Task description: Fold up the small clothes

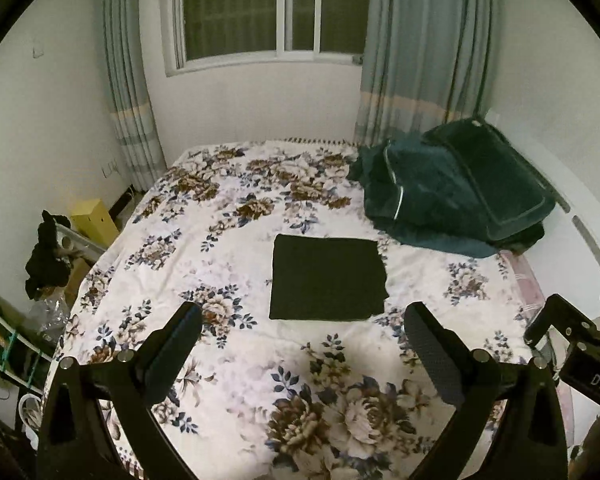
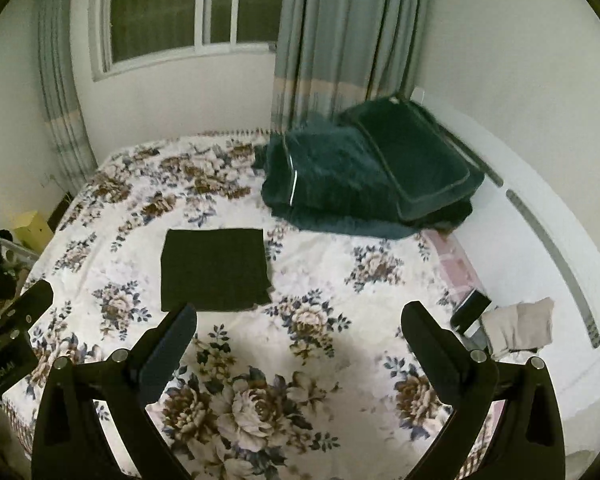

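A black folded garment (image 1: 327, 278) is lying flat as a neat rectangle on the floral bedsheet (image 1: 236, 364), near the bed's middle, its fabric too dark to be showing any seam or fold line. The left gripper (image 1: 302, 336) and the right gripper (image 2: 300, 334) are both hovering over the sheet on the near side of that garment with jaws spread wide and nothing between them, their bases being cut off by the frame edge. Beyond the garment, a dark teal bedding pile (image 2: 364, 172) is sitting by the curtain (image 2: 340, 36), and to its right a crumpled beige cloth (image 2: 518, 326) is lying off the sheet, partly hidden behind a right finger (image 2: 436, 354).
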